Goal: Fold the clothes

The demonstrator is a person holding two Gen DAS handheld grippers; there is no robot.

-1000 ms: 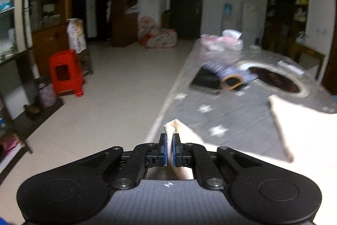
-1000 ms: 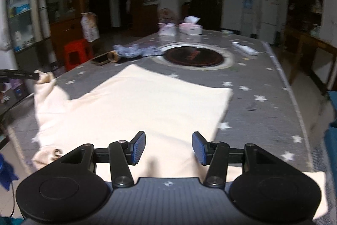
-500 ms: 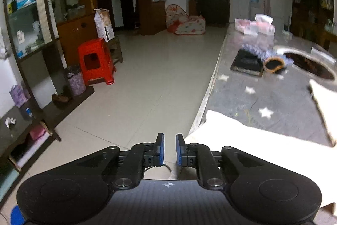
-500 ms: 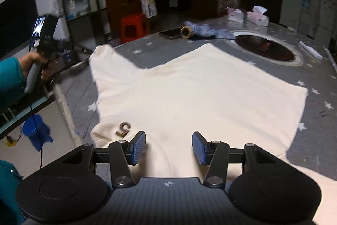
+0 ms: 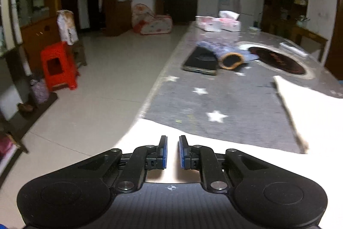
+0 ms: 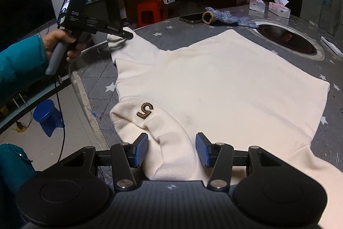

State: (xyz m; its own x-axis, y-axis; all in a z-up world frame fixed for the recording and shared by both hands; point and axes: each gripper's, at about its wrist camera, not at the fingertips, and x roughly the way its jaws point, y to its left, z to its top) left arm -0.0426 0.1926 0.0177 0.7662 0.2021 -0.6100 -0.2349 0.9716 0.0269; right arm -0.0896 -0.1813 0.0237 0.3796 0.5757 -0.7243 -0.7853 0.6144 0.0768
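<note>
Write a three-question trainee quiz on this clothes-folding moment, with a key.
1. True or false: the smartphone touches the cream sweatshirt.
2. Which figure does the brown patch on the sweatshirt's sleeve show? A) 5 B) 8 C) 2
3. Which gripper's fingers stand on either side of that patched sleeve?

Key:
1. False: it lies apart from it, beside the blue knitted glove on the table.
2. A
3. The right gripper, with its fingers open.
</note>
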